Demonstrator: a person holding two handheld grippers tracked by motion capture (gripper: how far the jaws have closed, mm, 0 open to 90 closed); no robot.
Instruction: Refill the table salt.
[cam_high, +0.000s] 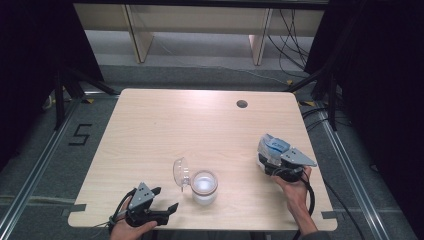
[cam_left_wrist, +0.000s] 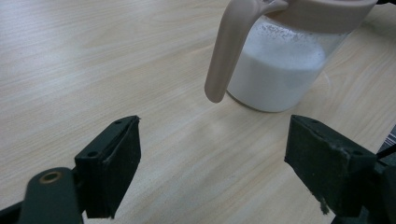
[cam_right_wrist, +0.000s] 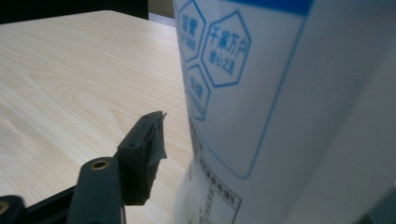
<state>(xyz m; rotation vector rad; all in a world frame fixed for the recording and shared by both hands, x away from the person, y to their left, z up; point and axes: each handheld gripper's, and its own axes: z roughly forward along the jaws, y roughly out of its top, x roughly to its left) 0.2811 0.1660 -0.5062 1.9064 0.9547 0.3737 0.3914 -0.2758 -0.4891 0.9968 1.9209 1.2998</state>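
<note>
On the right side of the pale wooden surface (cam_high: 150, 130), the right claw (cam_high: 270, 156) is sitting around a white bag with blue print (cam_high: 272, 146), which is standing close to the right edge. Looking along that claw, the bag (cam_right_wrist: 280, 107) is looming large, hexagon labels and all, and one black jaw is standing apart from its side with a sliver of wood grain showing between them. So the pads are not pressing on that side; the other jaw is hidden behind the bag. The claw is spread fairly wide, with the bag between its jaws but loose.

Over at the near left corner, the left claw (cam_high: 162, 199) is resting low over the surface, the person's left hand (cam_high: 131, 229) wrapped around its body. Its jaws are standing wide apart with nothing between them, just bare wood. Ahead of them is a clear jug (cam_left_wrist: 280, 70) with a beige rim and handle, holding something white to well over half its height, with specks clinging to the glass above that.

From above, the jug (cam_high: 205, 187) is sitting near the front middle of the surface, between the two claws and nearer the left one. Its clear lid (cam_high: 181, 172) is standing flipped open at the left of the rim. A small round hole (cam_high: 242, 104) is showing towards the far right of the surface.
</note>
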